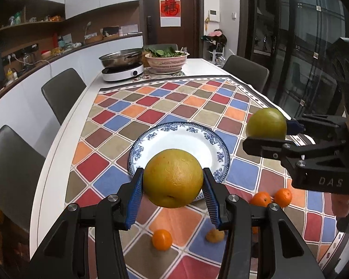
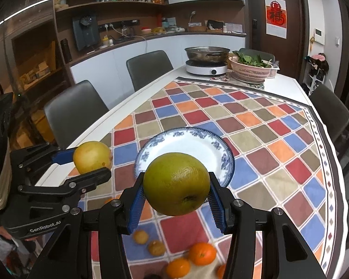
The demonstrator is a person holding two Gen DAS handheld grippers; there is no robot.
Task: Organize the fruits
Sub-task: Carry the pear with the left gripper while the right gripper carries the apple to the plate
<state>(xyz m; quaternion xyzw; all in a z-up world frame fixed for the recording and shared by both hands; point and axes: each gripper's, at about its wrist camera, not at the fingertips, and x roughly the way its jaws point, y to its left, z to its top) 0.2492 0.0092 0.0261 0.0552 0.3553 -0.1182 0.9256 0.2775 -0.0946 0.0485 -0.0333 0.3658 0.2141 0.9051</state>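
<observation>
Yellow fruit (image 1: 173,178) clamped in left hand-held gripper (image 1: 173,195), green fruit (image 2: 176,184) in right hand-held gripper (image 2: 176,200); plate (image 1: 211,139) bare

My left gripper (image 1: 173,187) and right gripper (image 2: 176,187) are matte black linkages studded with round silver screws, each carrying blue ribbed finger pads (image 1: 135,200), the left body lettered GenRobot (white print) and the right one DAS.
</observation>
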